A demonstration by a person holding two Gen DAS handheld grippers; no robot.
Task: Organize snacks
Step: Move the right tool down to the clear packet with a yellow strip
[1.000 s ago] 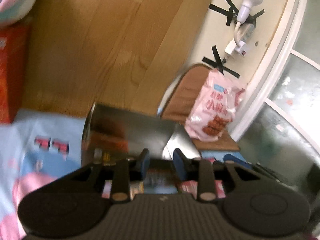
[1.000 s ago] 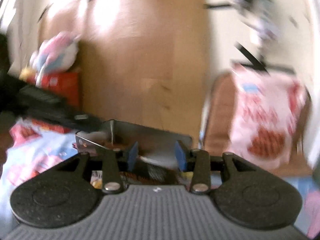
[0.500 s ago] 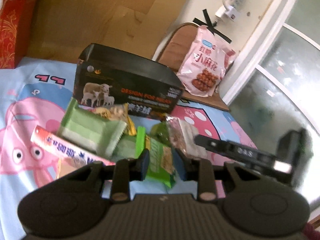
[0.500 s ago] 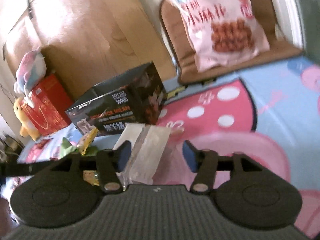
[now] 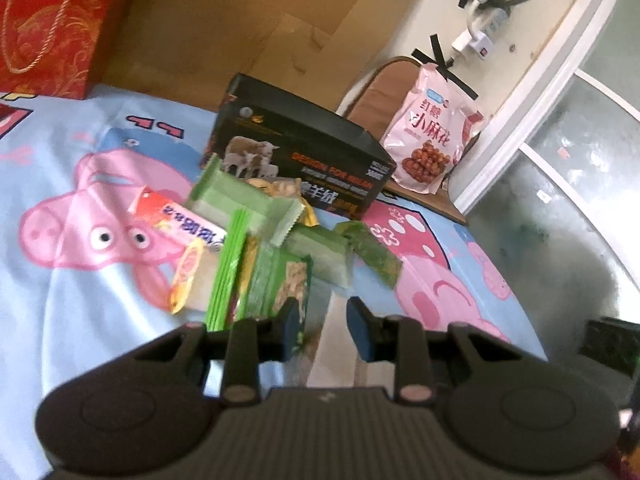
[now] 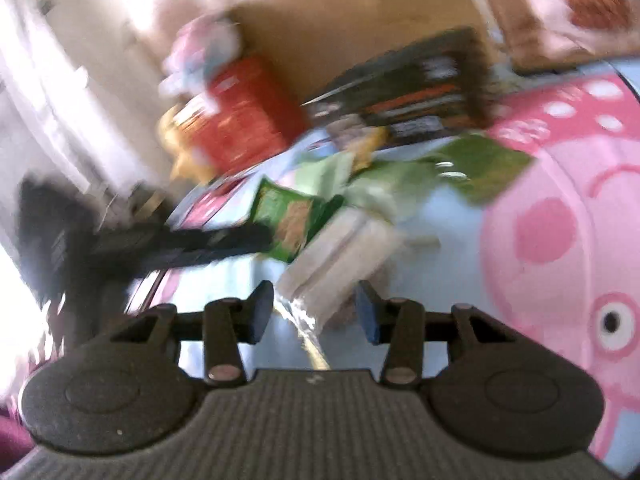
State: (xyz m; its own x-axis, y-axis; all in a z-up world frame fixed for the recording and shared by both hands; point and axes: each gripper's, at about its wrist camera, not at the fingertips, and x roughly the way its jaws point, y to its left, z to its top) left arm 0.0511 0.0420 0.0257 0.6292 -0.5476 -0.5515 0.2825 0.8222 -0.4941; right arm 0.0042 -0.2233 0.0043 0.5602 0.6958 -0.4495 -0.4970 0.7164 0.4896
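Lying between the closing right gripper [image 6: 316, 312], apparently untouched, a pale wafer packet [image 6: 340, 256].

Left gripper [image 5: 323, 322]: black body with ribbed grey centre plate, two round discs at the sides, silver pivot pins, dark blue pads on black fingers [image 5: 289, 320]. Right gripper [image 6: 314, 306]: same build, same blue pads.

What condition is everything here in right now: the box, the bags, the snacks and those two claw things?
Black box: upright, top open.
Pink snack bag: propped upright.
Red gift bag: upright.
Snack pile: wrapped, heaped loosely.
Left gripper: jaws narrowly apart, gripping nothing.
Right gripper: jaws have just been closing, pale packet between them, not visibly pinched.
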